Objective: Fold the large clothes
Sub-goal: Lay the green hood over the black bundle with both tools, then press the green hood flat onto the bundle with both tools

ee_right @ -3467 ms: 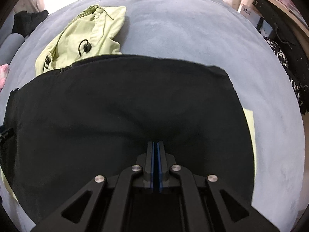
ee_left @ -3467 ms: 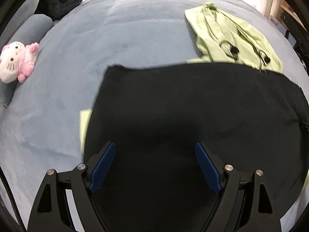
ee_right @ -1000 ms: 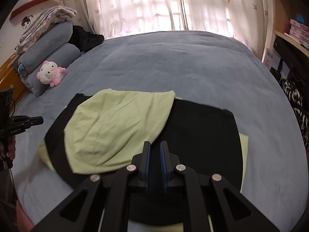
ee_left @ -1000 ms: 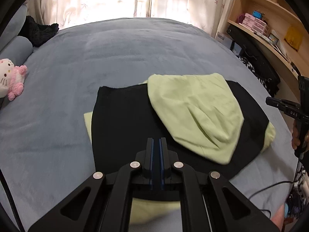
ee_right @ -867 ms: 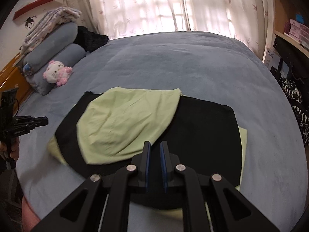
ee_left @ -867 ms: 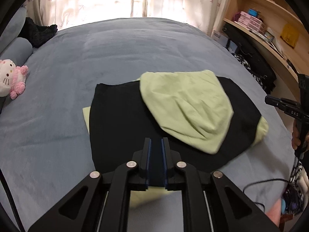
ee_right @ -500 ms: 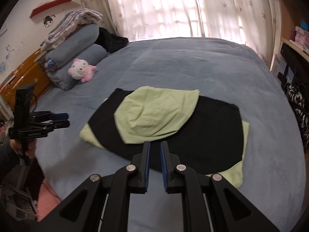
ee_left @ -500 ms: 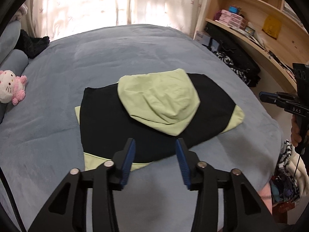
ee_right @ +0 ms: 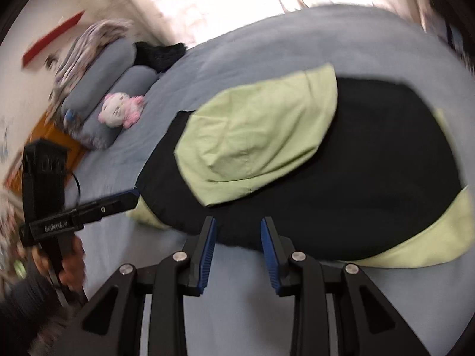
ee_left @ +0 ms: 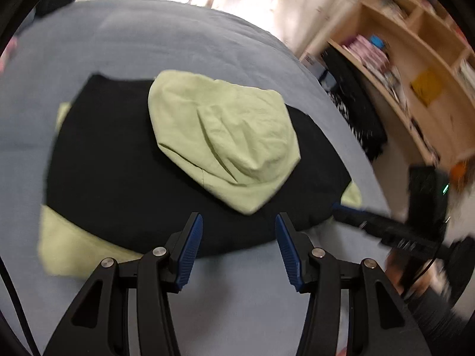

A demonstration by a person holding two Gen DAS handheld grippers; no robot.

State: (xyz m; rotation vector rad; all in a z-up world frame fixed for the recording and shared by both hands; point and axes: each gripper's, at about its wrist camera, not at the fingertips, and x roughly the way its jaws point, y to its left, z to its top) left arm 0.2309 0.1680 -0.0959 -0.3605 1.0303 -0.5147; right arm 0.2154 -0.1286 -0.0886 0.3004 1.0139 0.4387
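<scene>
The folded black and pale green hooded garment (ee_left: 124, 178) lies flat on the grey-blue bed (ee_left: 148, 44), its pale green hood (ee_left: 225, 142) spread on top of the black body and green cloth showing at the near corners.

The left gripper (ee_left: 239, 225) points down at a slant toward the near edge of the garment. Its blue-padded fingers (ee_left: 190, 246) stand moderately wide, having just been opening, with only the garment's edge and bed seen between them and nothing gripped. In the right wrist view this same gripper reaches in from the left, its tip just beside the garment's left corner, with a hand (ee_right: 69, 267) round its handle.

The right gripper (ee_right: 239, 228) also tilts downward over the near hem, rolled so the bed looks slanted. Its fingers (ee_right: 207, 252) are parted more narrowly, having just been opening too, and hold nothing. In the left wrist view it comes in from the right, near the garment's right green corner.

Farther off, a pink and white plush toy (ee_right: 120, 111) leans on grey bolster pillows (ee_right: 101, 68) at the far left; wooden shelves (ee_left: 415, 68) stand to the right.
</scene>
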